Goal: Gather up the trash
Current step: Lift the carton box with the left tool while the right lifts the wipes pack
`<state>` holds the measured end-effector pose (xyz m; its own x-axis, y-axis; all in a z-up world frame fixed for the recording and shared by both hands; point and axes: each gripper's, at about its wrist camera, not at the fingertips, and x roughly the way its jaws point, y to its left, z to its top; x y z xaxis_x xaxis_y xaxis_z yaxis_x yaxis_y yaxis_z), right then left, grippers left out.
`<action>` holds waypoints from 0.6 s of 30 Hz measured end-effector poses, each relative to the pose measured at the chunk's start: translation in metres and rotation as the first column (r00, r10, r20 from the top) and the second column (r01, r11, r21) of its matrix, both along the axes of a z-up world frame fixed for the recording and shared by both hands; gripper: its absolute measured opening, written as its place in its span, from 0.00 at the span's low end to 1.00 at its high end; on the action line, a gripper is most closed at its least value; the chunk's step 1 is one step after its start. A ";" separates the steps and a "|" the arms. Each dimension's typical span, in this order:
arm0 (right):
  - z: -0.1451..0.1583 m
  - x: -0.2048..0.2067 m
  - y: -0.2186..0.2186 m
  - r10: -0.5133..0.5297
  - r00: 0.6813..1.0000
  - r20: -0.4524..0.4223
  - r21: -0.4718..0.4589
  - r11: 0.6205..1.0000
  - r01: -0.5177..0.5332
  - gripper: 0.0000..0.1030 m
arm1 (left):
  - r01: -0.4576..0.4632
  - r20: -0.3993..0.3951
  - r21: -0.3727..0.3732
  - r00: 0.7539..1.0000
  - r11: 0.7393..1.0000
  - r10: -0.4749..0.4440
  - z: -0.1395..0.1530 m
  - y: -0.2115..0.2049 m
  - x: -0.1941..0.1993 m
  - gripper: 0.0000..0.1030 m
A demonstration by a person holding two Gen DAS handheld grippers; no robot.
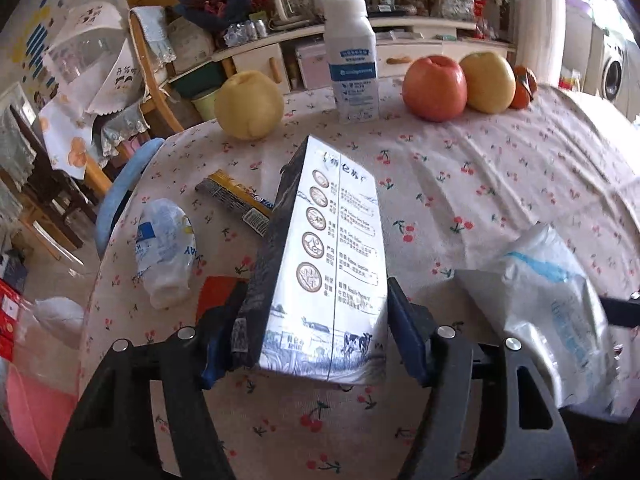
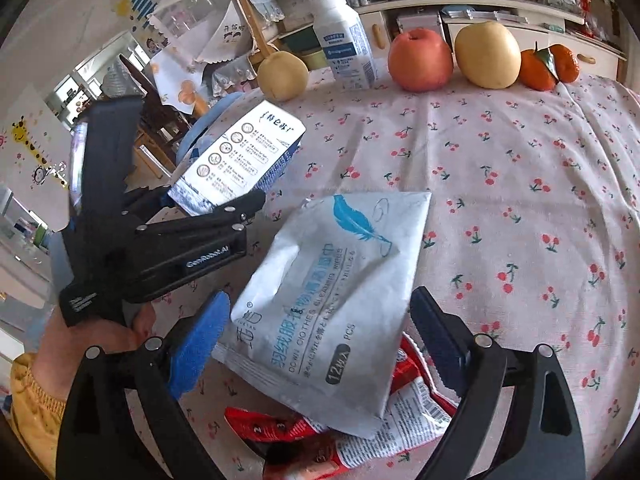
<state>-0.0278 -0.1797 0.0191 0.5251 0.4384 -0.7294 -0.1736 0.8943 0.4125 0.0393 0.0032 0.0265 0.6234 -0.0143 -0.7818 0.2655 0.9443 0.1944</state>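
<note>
The left gripper (image 1: 316,336) clamps the milk carton (image 1: 328,256) at its base, probably empty, light and crushable. At three o'clock, the right gripper (image 2: 320,344) gapes around the limp wipes pouch (image 2: 332,300) on the table (image 2: 520,200).

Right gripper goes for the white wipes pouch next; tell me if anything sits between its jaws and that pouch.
Nothing visible does. The white wipes pouch already lies between the open jaws of the right gripper, on top of a red wrapper. The left gripper, beside it, holds the milk carton.
</note>
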 end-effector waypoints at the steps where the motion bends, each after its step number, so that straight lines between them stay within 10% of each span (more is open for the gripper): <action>1: -0.001 0.001 0.002 -0.001 1.000 0.001 -0.002 1.000 0.001 0.88 | -0.005 0.001 -0.006 1.000 1.000 0.005 0.001 0.001 -0.001 0.66; 18: -0.006 0.013 0.020 -0.027 0.999 0.033 -0.179 0.983 0.033 0.75 | -0.078 0.061 -0.119 0.994 0.990 0.086 0.031 0.048 -0.067 0.66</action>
